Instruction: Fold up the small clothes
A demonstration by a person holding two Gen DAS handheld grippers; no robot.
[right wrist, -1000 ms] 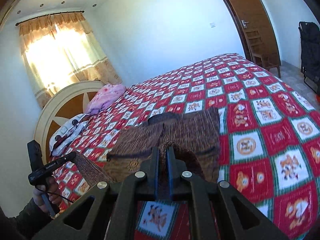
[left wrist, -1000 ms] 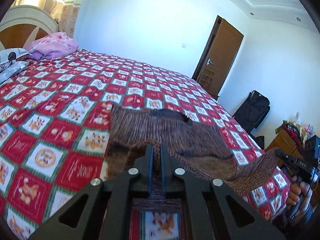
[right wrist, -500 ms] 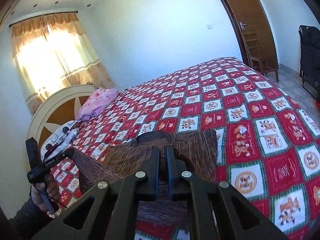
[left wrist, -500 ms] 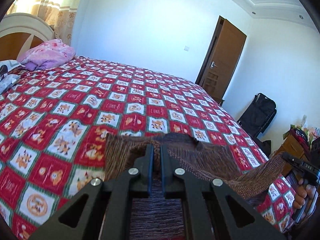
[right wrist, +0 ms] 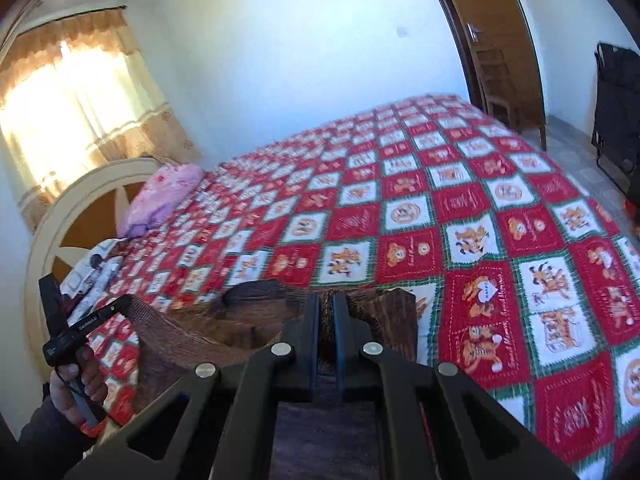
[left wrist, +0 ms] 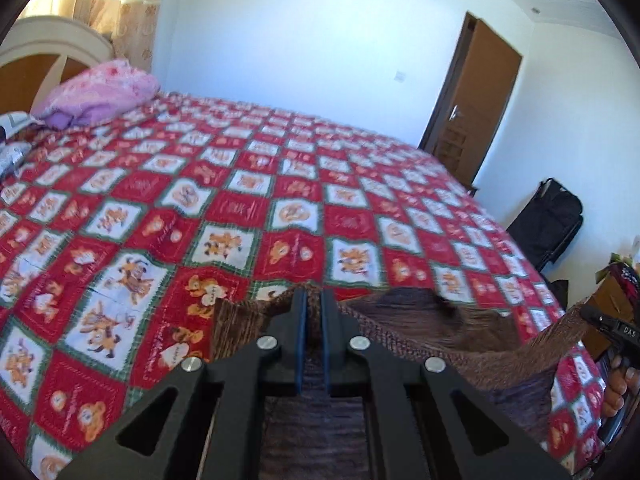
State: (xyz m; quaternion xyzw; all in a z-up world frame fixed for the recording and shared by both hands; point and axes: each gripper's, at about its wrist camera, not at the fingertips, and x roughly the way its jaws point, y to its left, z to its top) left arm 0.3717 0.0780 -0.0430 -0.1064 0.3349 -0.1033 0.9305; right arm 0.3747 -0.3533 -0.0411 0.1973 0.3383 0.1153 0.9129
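Observation:
A small brown knitted garment hangs stretched between my two grippers above the near edge of the bed. My left gripper is shut on one corner of its edge. My right gripper is shut on the other corner; the garment sags between them. The right gripper also shows at the right of the left wrist view, and the left gripper at the left of the right wrist view. The garment's lower part hangs under the grippers, mostly hidden.
The bed carries a red, white and green patchwork quilt. A pink pillow lies by the headboard. A brown door and a black bag stand beyond the bed's far side.
Both grippers have lifted the garment's held edge up and carried it forward over its far part, so less of the garment lies flat on the quilt. Both stay shut.

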